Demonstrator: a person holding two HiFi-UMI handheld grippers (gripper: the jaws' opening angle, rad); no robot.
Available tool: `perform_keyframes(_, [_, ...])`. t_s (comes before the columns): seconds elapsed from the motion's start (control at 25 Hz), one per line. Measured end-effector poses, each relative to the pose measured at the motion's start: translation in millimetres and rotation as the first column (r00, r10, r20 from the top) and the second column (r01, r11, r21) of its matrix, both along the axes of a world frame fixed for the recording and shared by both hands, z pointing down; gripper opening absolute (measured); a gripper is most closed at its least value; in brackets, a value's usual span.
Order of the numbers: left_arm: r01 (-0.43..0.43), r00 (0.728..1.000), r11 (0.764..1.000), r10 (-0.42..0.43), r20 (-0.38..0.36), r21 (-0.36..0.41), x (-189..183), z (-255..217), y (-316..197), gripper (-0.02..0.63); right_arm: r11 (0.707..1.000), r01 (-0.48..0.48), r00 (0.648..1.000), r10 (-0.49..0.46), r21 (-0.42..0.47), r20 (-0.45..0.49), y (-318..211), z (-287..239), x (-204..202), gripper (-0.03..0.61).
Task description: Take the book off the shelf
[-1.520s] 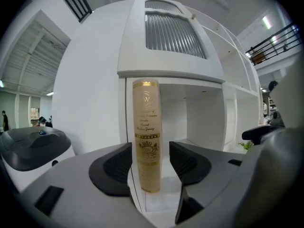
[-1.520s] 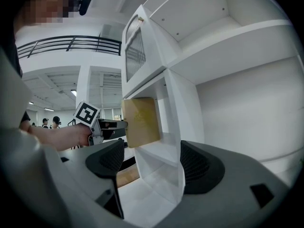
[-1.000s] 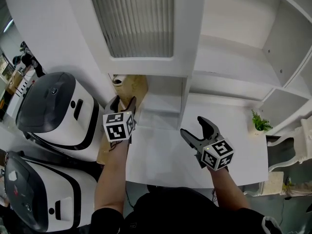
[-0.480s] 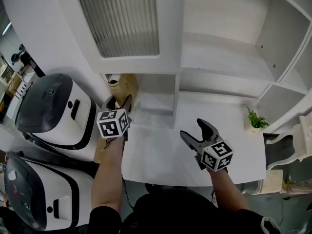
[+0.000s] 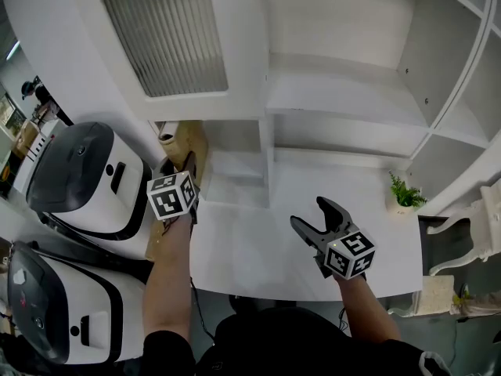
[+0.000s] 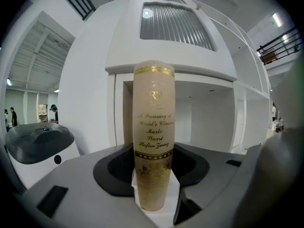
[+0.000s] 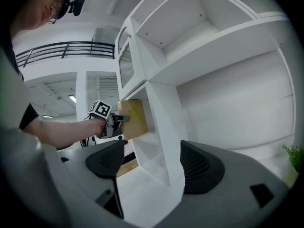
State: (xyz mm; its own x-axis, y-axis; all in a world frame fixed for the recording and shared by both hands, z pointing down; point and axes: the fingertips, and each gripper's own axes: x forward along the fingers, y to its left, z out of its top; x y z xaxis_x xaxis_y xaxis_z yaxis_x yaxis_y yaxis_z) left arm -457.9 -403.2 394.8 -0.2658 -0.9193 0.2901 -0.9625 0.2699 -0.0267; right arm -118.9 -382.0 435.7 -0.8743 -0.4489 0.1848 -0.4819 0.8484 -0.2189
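Book (image 6: 153, 137) stands upright at the shelf (image 5: 258, 143) front, long axis vertical, spine facing the left gripper (image 5: 178, 164). Left forearm stretched forward, gripper level. Spine sits centred between its jaws, which are closing but not yet clamped. Right gripper (image 5: 311, 216) hangs over the surface (image 5: 250, 249), well right of the book, jaws spread, nothing between.
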Motion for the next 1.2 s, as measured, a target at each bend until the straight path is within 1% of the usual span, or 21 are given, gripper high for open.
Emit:
perform_keyframes(0.12, [0.022, 1.0, 1.0, -0.022, -0.008, 0.015, 9, -1, 16, 0.207, 1.0, 0.018, 1.0, -0.018, -0.001, 0.008, 0, 0, 8, 0.379])
perform_keyframes(0.28, [0.032, 0.999, 0.999, -0.031, -0.035, 0.034, 23, -4, 35, 0.206, 0.999, 0.038, 0.999, -0.038, -0.005, 0.017, -2, 0, 13, 0.379])
perform_keyframes(0.52, [0.026, 0.998, 0.997, -0.022, -0.056, 0.071, 31, -13, 61, 0.204, 0.998, 0.069, 0.997, -0.069, 0.007, 0.03, 9, -8, 2, 0.379])
perform_keyframes(0.76, [-0.03, 0.999, 0.995, 0.034, -0.04, 0.1, 37, -19, 87, 0.202, 0.998, 0.058, 0.998, -0.059, 0.031, 0.032, 27, -22, -18, 0.379])
perform_keyframes(1.0, [-0.094, 0.995, 0.988, 0.097, -0.02, 0.119, 40, -14, 120, 0.202, 0.998, 0.058, 0.998, -0.058, 0.04, 0.0, 59, -20, -48, 0.377])
perform_keyframes(1.2, [-0.162, 0.986, 0.977, 0.165, -0.014, 0.141, 51, -6, 144, 0.202, 0.998, 0.055, 0.998, -0.053, 0.041, -0.044, 88, -16, -57, 0.376])
